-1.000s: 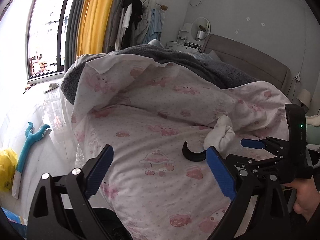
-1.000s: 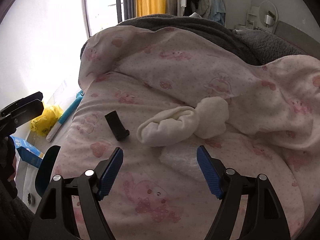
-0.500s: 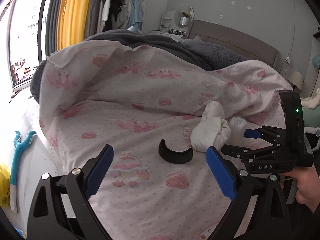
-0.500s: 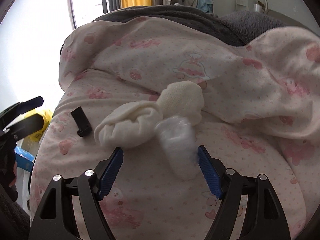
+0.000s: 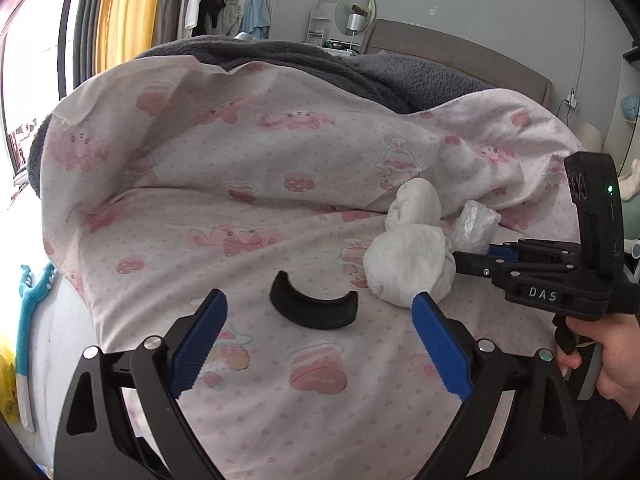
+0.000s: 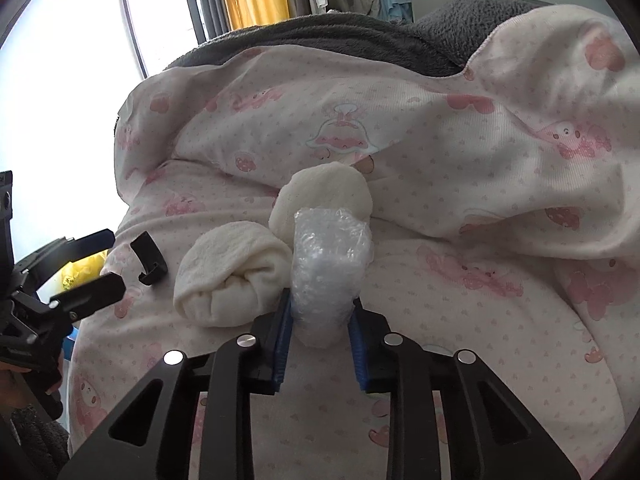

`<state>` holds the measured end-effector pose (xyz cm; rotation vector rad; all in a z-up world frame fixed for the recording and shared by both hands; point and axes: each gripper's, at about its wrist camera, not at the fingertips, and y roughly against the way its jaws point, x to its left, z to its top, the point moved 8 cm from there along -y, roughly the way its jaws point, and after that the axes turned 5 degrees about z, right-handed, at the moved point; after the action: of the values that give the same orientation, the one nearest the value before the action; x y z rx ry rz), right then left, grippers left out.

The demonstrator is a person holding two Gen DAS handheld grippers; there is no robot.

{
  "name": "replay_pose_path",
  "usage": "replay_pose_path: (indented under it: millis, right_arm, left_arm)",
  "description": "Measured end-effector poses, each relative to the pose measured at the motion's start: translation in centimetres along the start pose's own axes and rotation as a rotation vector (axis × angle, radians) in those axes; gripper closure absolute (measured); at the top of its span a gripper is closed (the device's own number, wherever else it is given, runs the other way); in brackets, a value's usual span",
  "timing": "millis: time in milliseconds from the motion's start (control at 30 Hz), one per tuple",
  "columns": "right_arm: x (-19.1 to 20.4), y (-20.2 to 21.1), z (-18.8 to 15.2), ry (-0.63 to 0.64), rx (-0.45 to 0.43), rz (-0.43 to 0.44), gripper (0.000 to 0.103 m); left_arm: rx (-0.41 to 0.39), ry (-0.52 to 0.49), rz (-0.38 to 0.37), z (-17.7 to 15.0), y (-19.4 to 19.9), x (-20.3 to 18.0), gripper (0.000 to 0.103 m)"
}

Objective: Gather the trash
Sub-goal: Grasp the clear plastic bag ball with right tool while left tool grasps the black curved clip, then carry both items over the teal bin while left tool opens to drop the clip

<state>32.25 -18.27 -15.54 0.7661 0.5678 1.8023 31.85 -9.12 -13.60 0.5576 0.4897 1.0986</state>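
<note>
We are seeing the right gripper point(image 6: 320, 322), whose jaws have just been closing, clamped on the crumpled clear plastic wrap point(image 6: 330, 268) lying on the pink-printed quilt point(image 6: 460, 152) just beside the rolled white cloth point(image 6: 234, 276), though its lower end is hiding between the pads. From the left wrist, that cloth point(image 5: 408, 264) is covering most of the wrap point(image 5: 476, 222). Only there are we seeing the left gripper point(image 5: 318, 340) standing wide, nothing between its fingers, near the black curved piece point(image 5: 314, 308).

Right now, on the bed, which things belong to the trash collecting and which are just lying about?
Part of the job:
- crumpled clear plastic wrap, pinched in the right gripper, whose jaws have just closed
- black curved plastic piece, probably trash, in front of the open left gripper

Lying about:
- white rolled socks
- pink patterned quilt
- grey blanket
</note>
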Motion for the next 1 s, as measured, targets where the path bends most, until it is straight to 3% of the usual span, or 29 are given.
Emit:
replay_pose_path:
  millis: [233, 600, 1000]
  right_arm:
    - [-1.0, 1.4, 0.4, -0.024, -0.05, 0.008, 0.077]
    - [-1.1, 1.9, 0.4, -0.019, -0.057, 0.026, 0.077]
    - [0.2, 2.9, 0.6, -0.012, -0.074, 0.053, 0.077]
  left_arm:
    - [0.019, -0.031, 0.025, -0.1, -1.2, -0.8, 0.023]
    - [0.057, -0.021, 0.05, -0.2, -2.5, -0.4, 0.052]
    - [0.044, -0.011, 0.068, -0.2, -1.2, 0.1, 0.057]
